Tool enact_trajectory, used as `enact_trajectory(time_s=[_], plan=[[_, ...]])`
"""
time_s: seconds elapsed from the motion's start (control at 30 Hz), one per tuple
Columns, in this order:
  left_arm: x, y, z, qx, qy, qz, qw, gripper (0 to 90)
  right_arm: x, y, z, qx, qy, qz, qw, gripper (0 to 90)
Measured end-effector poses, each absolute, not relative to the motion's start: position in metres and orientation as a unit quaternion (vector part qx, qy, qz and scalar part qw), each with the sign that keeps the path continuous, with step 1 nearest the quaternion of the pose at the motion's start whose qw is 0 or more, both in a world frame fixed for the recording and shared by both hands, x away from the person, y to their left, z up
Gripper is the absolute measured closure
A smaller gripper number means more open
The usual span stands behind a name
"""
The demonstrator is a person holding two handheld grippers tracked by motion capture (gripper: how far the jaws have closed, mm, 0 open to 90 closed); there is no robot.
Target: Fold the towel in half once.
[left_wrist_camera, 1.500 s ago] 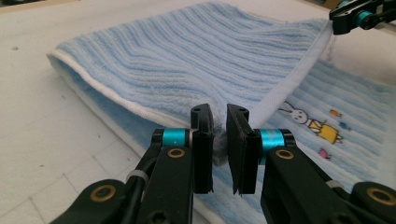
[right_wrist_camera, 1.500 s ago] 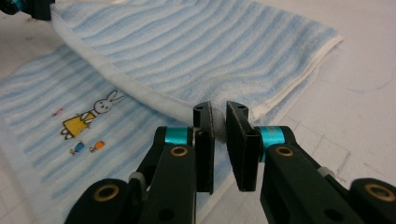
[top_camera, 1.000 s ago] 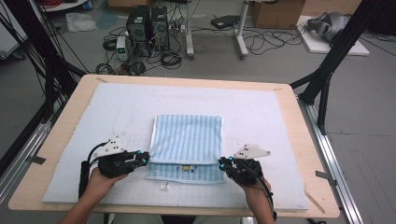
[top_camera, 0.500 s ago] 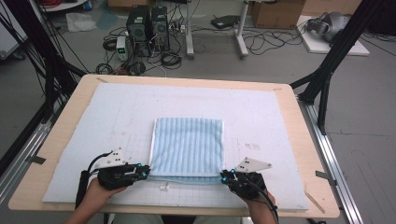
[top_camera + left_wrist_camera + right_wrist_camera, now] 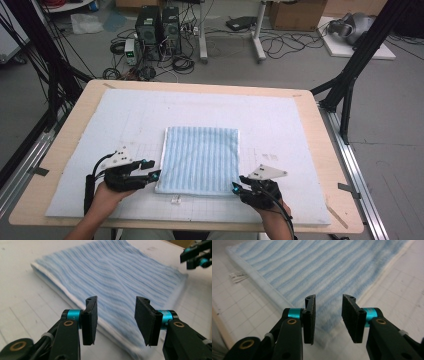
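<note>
Blue-and-white striped, the folded towel lies flat as a near-square on the white gridded mat that covers the wooden table, a little nearer the table's front edge than its back edge and about midway between the left and right edges. At the towel's front left corner sits the left gripper, held in a hand that comes in over the front edge; its jaws have just been opening and stand apart, with nothing pressed between the pads. In the left gripper view the two black pads frame the towel's white-hemmed edge, which runs below and beyond them, untouched. At the front right corner sits the right gripper; its jaws have also just been opening and stand apart, clamped on nothing. In the right gripper view the towel's corner lies just under and ahead of the gap, blurred there. A small white label lies on the mat just beside the towel's front hem.
</note>
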State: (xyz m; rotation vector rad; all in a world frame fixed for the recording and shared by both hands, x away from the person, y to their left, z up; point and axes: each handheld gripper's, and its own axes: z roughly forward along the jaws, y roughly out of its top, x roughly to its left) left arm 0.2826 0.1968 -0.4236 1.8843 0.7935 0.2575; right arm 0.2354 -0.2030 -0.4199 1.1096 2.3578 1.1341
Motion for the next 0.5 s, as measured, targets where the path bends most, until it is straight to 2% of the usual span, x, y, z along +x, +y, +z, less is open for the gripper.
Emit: enact_trajectory(time_s=[0.23,0.3,0.4,0.5], plan=[[0.321,0.169,-0.436,0.799,0.336,0.102,0.489,57.8,0.265,-0.181,-0.433,0.378,0.835,0.378,0.133,66.0],[0.33,0.164,-0.442,0.806,0.343,0.106,0.471,59.1,0.265,-0.176,-0.439,0.365,0.852,0.353,0.126,65.0],[0.336,0.16,-0.449,0.822,0.351,0.114,0.433,60.5,0.259,-0.177,-0.44,0.347,0.861,0.346,0.139,64.5],[0.333,0.16,-0.448,0.828,0.348,0.129,0.42,63.2,0.252,-0.18,-0.439,0.335,0.867,0.339,0.144,63.1]])
